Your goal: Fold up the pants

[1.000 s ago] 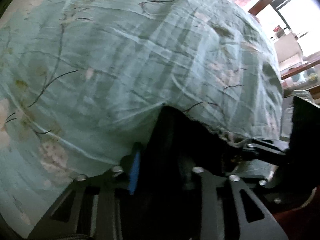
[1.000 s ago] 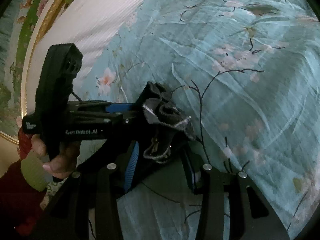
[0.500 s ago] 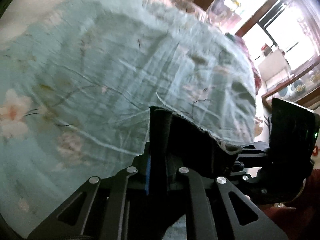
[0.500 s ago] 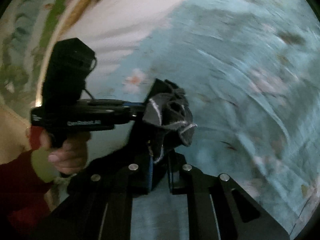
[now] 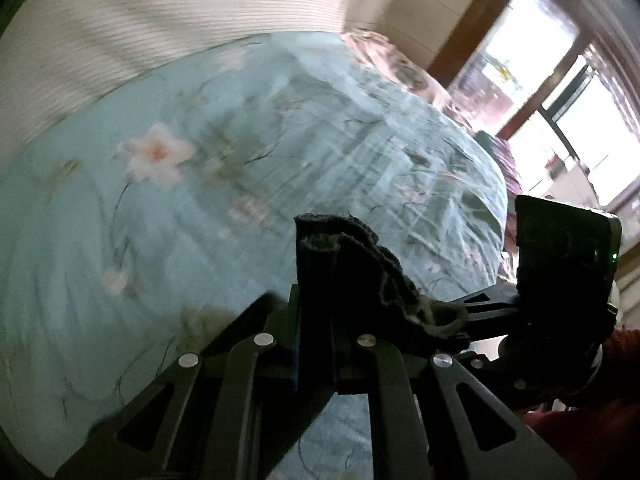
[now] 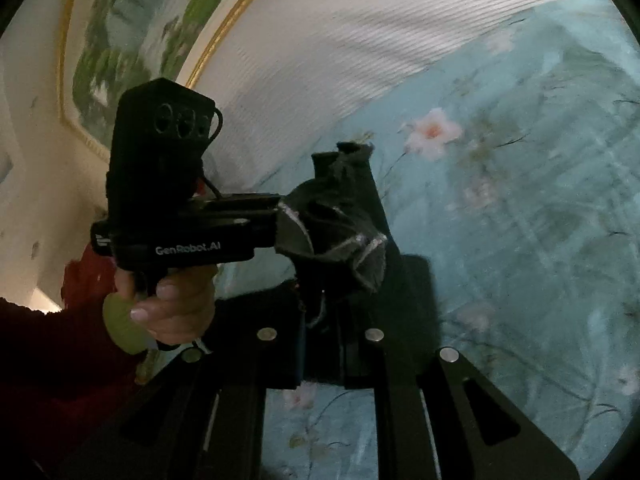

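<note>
Left wrist view: bed sheet (image 5: 200,208), pale teal with blossoms, blurred at left. Left tongs (image 5: 316,344) clamped narrow on the dark pants (image 5: 348,276); the pinched edge stands up above the fingers, clear of the bed; the rest of the garment is hidden below the frame. Right tongs (image 5: 460,312) enter from the right, tips buried in the same bunched fabric. Bright window (image 5: 560,92) at right, overexposed.

Right wrist view, not seen in the other: a framed painting (image 6: 132,28) on the wall and the hand (image 6: 172,308) holding the left unit. Right tongs (image 6: 322,356) closed narrow on the pants (image 6: 344,220).
</note>
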`<action>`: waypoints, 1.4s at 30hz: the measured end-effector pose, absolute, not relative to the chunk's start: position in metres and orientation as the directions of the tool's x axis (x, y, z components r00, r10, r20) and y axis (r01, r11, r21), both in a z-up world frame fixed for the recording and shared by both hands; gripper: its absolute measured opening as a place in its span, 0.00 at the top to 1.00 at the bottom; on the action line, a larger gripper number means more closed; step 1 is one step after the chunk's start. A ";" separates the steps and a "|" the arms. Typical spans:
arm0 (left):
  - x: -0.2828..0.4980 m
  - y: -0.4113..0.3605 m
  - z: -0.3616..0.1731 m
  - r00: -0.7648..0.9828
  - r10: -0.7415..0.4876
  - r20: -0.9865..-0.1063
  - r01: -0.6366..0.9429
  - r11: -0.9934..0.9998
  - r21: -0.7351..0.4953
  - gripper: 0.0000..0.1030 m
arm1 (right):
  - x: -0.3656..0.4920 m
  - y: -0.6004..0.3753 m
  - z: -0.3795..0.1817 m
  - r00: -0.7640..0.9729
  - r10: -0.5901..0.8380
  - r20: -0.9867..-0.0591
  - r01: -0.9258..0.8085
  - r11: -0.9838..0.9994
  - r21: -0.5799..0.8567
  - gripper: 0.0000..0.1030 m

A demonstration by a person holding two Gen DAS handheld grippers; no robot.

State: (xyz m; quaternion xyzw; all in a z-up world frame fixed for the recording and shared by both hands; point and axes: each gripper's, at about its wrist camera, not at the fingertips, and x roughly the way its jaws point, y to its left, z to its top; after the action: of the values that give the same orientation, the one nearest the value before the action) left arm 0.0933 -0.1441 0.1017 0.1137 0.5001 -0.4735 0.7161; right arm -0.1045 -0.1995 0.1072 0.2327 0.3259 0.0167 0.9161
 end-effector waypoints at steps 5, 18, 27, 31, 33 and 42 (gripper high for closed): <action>0.096 -0.102 0.078 0.080 -0.545 -0.835 0.729 0.603 -0.323 0.92 | -0.086 -0.174 0.084 0.730 0.227 -0.644 0.092 0.902 0.422 0.87; 0.103 -0.039 0.019 0.112 -0.467 -0.877 0.591 0.741 -0.320 0.91 | -0.042 -0.142 0.026 0.595 0.250 -0.764 0.074 0.930 0.361 0.87; 0.106 -0.007 0.001 0.125 -0.440 -0.889 0.491 0.806 -0.330 0.91 | -0.028 -0.128 0.008 0.540 0.226 -0.810 0.084 0.944 0.319 0.82; 0.104 0.013 -0.005 0.123 -0.443 -0.888 0.423 0.833 -0.357 0.90 | -0.024 -0.123 -0.001 0.504 0.224 -0.834 0.090 0.947 0.309 0.77; 0.101 0.024 -0.005 0.128 -0.448 -0.885 0.394 0.842 -0.369 0.90 | -0.024 -0.118 -0.004 0.490 0.241 -0.838 0.083 0.944 0.320 0.68; 0.080 0.076 0.001 0.190 -0.463 -0.866 0.221 0.879 -0.422 0.65 | -0.021 -0.087 0.002 0.442 0.275 -0.854 0.008 0.951 0.310 0.53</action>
State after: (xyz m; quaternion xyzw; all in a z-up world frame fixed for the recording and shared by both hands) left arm 0.0798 0.0756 0.0008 -0.1018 0.5958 -0.2237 0.7646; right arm -0.0210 -0.0875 0.0020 0.1354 0.5221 0.0794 0.8383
